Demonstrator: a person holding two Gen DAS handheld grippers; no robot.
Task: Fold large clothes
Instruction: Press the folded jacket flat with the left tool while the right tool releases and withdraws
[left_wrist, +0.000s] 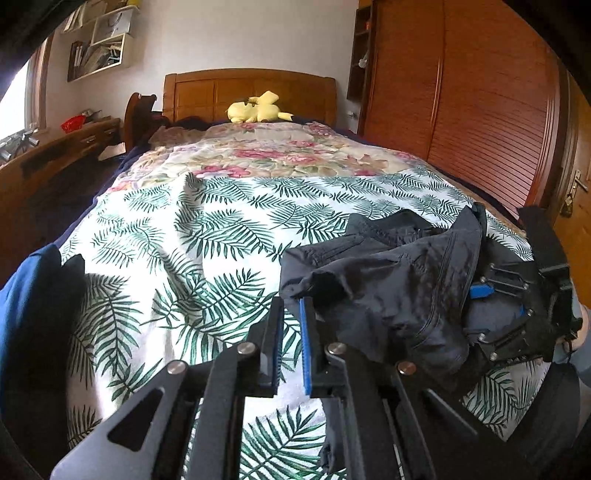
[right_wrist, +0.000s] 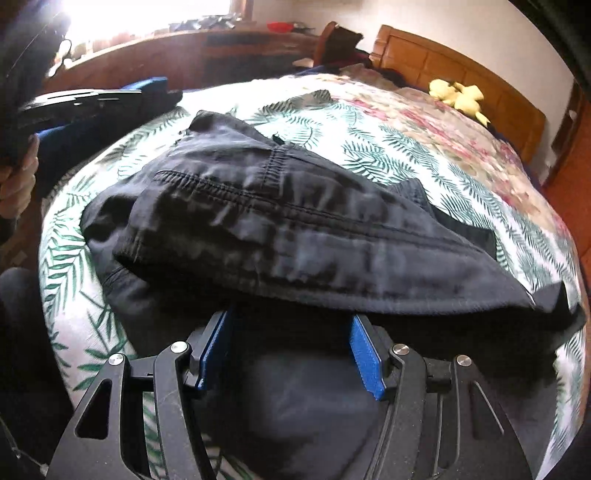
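Left gripper (left_wrist: 291, 314) pressed together beside dark trousers (right_wrist: 280, 225) (bunched on the palm-print bedspread (left_wrist: 184, 236)), right gripper (right_wrist: 291, 332) spread, trousers at its twelve o'clock.

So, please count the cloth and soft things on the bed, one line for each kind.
Black garment: 1
Blue cloth: 1
Yellow plush toy: 1
Patterned covers: 2, palm-leaf cover and floral cover
Total: 5

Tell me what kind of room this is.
A bedroom, most likely in a home. A bed with a leaf-print cover and wooden headboard fills the view, a yellow plush toy sits near the headboard, and a tall wooden wardrobe stands beside the bed.
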